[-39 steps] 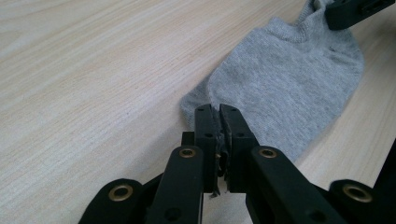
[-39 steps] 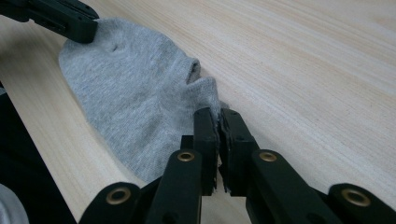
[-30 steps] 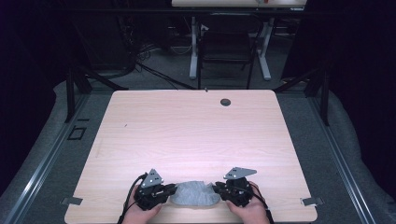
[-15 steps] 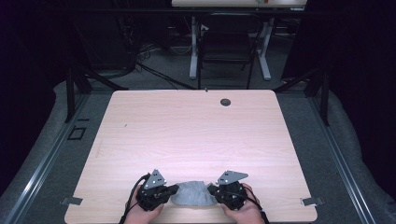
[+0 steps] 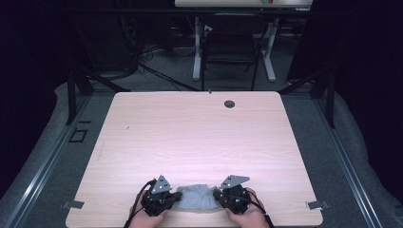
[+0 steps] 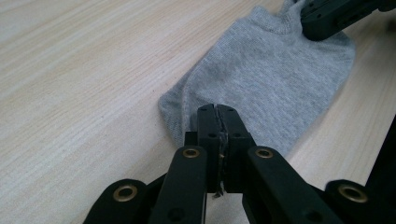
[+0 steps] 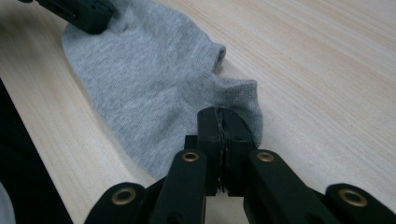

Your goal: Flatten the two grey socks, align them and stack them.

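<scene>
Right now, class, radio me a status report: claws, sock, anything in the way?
Left claw shut on sock end. Right claw shut on opposite end. Sock flat near table front edge. Nothing obstructing.

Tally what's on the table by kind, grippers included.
Grey sock: 1
Handheld grippers: 2, left gripper and right gripper, each clamped on one end of the sock
Total: 3
</scene>
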Tool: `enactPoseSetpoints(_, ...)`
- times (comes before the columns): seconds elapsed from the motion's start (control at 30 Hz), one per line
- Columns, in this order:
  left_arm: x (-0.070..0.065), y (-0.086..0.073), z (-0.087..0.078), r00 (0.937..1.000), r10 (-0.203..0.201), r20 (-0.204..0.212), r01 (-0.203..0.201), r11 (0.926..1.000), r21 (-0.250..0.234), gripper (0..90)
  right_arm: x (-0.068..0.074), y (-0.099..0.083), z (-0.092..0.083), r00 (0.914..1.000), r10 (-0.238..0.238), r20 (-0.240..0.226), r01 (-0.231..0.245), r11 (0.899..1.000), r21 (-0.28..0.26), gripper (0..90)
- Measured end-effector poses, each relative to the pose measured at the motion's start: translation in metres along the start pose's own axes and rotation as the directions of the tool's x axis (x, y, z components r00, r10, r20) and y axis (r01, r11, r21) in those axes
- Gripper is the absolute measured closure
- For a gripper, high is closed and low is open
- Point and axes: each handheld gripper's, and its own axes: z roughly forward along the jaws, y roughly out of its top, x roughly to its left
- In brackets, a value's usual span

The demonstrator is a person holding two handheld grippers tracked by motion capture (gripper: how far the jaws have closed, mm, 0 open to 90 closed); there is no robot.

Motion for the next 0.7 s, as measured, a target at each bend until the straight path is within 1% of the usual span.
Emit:
enactPoseSetpoints(0.17,0.001,-0.001,0.001,1.0000,0.005,-0.001,-0.005,1.0000,0.000,89.5,-0.001,-0.001,0.000,1.0000,0.003,-0.003,-0.003,1.000,0.008,89.2)
enactPoseSetpoints(0.2,0.002,-0.001,0.002,1.0000,0.000,0.001,0.000,1.0000,0.000,89.5,-0.001,-0.001,0.001,1.0000,0.009,-0.001,-0.009,1.000,-0.001,89.3)
enactPoseSetpoints(0.27,0.002,-0.001,0.002,1.0000,-0.007,0.002,0.007,1.0000,-0.001,89.6,-0.003,0.000,0.000,1.0000,0.008,-0.007,-0.007,1.000,0.013,89.5)
enactPoseSetpoints(0.3,0.002,-0.001,0.002,1.0000,-0.005,0.003,0.005,1.0000,-0.001,89.6,-0.003,0.000,0.001,0.9998,0.017,-0.007,-0.017,1.000,0.004,89.5)
enactPoseSetpoints(0.37,0.002,-0.001,0.002,1.0000,-0.005,0.001,0.005,1.0000,-0.002,89.6,-0.004,0.000,0.001,0.9996,0.025,-0.012,-0.025,1.000,0.007,89.5)
enactPoseSetpoints(0.4,0.002,-0.001,0.002,0.9999,-0.013,-0.001,0.013,0.9999,-0.004,89.6,-0.004,0.000,0.001,0.9995,0.031,-0.009,-0.031,1.000,0.003,89.5)
enactPoseSetpoints(0.43,0.003,0.000,0.002,1.0000,0.001,-0.004,-0.001,1.0000,-0.001,89.6,-0.005,0.001,0.001,0.9995,0.029,-0.011,-0.029,1.000,0.005,89.4)
enactPoseSetpoints(0.47,0.004,0.000,0.003,0.9999,-0.011,-0.007,0.011,0.9999,-0.005,89.5,-0.005,0.002,0.002,0.9995,0.032,-0.009,-0.032,0.999,0.002,89.4)
enactPoseSetpoints(0.5,0.005,0.001,0.003,0.9999,-0.013,-0.011,0.013,0.9998,-0.012,89.5,-0.006,0.002,0.003,0.9995,0.031,-0.011,-0.031,1.000,0.002,89.4)
enactPoseSetpoints(0.53,0.006,0.001,0.003,0.9998,-0.016,-0.009,0.016,0.9998,-0.008,89.4,-0.007,0.003,0.003,0.9992,0.039,-0.010,-0.039,0.999,0.003,89.4)
enactPoseSetpoints(0.57,0.007,0.001,0.004,0.9997,-0.025,-0.008,0.024,0.9996,-0.012,89.4,-0.007,0.004,0.004,0.9991,0.039,-0.014,-0.039,0.999,0.005,89.4)
enactPoseSetpoints(0.67,0.010,0.002,0.004,0.9996,-0.024,-0.015,0.024,0.9996,-0.014,89.3,-0.010,0.007,0.005,0.9990,0.043,-0.014,-0.043,0.999,0.008,89.4)
enactPoseSetpoints(0.7,0.010,0.002,0.004,0.9995,-0.025,-0.017,0.025,0.9996,-0.017,89.3,-0.011,0.008,0.007,0.9986,0.051,-0.015,-0.051,0.999,0.002,89.4)
